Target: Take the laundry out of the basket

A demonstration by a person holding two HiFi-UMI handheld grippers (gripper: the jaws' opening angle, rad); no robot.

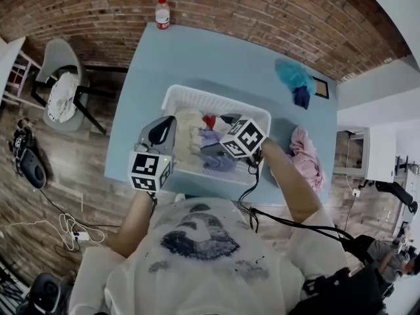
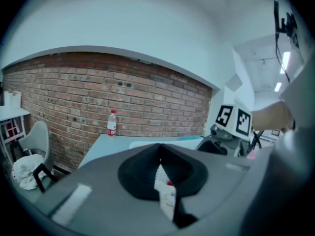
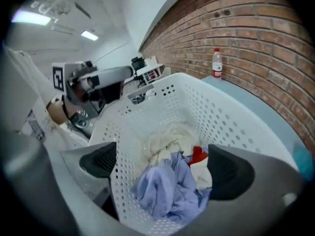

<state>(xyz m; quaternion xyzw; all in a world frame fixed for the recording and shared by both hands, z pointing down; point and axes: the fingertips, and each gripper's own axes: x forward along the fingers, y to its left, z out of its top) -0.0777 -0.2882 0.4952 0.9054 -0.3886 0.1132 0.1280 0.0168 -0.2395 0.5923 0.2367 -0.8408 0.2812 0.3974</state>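
Note:
A white perforated basket (image 1: 197, 97) stands on the light blue table (image 1: 197, 51). Inside it lie a cream cloth (image 3: 170, 139), a lilac cloth (image 3: 167, 191) and a small red piece (image 3: 198, 155). My right gripper (image 3: 167, 168) hangs over the basket's near right part, tilted down, open. The lilac cloth lies below and between its dark pads (image 3: 229, 173), and nothing is gripped. In the head view that gripper (image 1: 216, 151) is above the lilac cloth (image 1: 216, 161). My left gripper (image 1: 161, 131) is at the basket's left side, nearly level, its pads (image 2: 147, 168) closed together on nothing.
A water bottle (image 1: 162, 13) stands at the table's far edge by the brick wall. A teal cloth (image 1: 293, 76), a dark blue piece (image 1: 301, 97) and a pink cloth (image 1: 306, 156) lie on the table right of the basket. A chair (image 1: 62, 94) with white cloth stands left.

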